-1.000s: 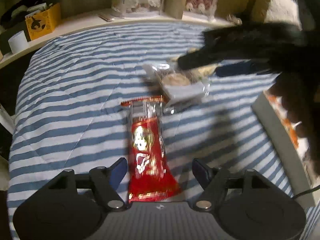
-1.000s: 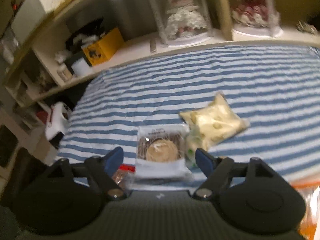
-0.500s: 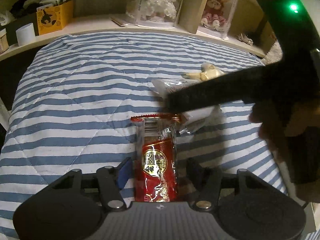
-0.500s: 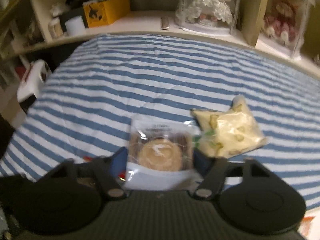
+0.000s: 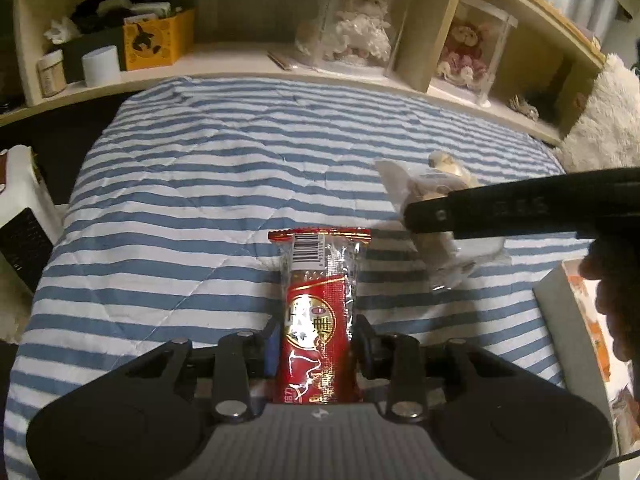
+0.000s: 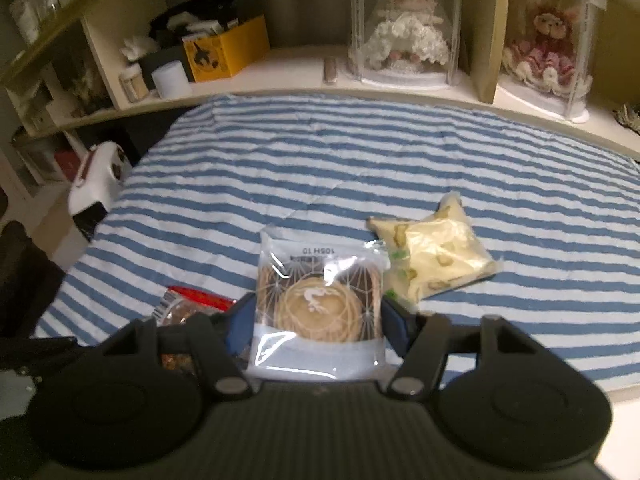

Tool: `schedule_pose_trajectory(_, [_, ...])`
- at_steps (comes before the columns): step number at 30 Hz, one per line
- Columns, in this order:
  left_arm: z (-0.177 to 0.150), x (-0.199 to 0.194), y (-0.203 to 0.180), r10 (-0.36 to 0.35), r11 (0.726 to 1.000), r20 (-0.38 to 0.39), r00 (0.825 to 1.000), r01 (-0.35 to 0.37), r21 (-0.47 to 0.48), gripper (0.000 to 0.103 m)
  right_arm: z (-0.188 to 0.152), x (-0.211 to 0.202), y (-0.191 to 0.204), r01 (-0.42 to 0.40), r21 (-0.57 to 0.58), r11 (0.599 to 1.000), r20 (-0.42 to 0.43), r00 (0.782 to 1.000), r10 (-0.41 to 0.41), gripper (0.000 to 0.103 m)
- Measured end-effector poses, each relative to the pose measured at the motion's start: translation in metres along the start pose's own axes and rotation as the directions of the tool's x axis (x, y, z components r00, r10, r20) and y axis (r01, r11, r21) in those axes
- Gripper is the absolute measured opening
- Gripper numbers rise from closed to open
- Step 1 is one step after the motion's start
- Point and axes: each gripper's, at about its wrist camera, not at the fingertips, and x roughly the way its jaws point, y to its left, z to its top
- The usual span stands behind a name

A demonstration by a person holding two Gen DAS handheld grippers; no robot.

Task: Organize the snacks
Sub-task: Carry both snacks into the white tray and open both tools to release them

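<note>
1. Left gripper (image 5: 316,338): jaws closed in on a red snack bar (image 5: 318,320), pinching its lower half; long axis of the bar running straight ahead along the fingers, barcode end farthest out over the striped quilt (image 5: 200,208).
2. Right gripper (image 6: 318,316): jaws pressed to both side edges of a clear-wrapped round pastry (image 6: 320,308), packet flat, printed end pointing away.
3. Both packets apparently lifted just clear of the quilt; contact underneath not certain.
4. Pale yellow snack bag (image 6: 434,258): loose on the quilt, just ahead-right of the right gripper, long axis slanting from near-right to far-left; nearer the right hand than the left.
5. Probable drop point: grey box edge (image 5: 560,328) at the right, orange contents showing, closest to the right hand.
6. Count: snack bars 1, pastries 1, yellow bags 1; grippers 2, both loaded.
7. Judgement: two of three snacks in hand, one left to collect.
</note>
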Motion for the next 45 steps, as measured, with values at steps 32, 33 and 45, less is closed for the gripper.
schedule_pose_trajectory(32, [-0.026,-0.090,-0.120,-0.032,0.998,0.133,0.991,0.026,0.051,0.038,-0.096,-0.168,-0.106,-0.039,0.036,0.999,0.154,0.987,0.033,0.070])
schedule_pose_trajectory(33, [-0.027,-0.092,-0.127,-0.041,0.997,0.140,0.989,0.033,0.063,0.038,-0.101,-0.173,-0.112,-0.037,0.043,0.998,0.160,0.987,0.029,0.070])
schedule_pose_trajectory(45, [-0.033,-0.088,-0.203,-0.172,0.981,0.161,0.972,0.154,0.122,0.038,-0.144,-0.206,-0.191,0.012,0.183,0.983,0.203,0.978,-0.050,0.070])
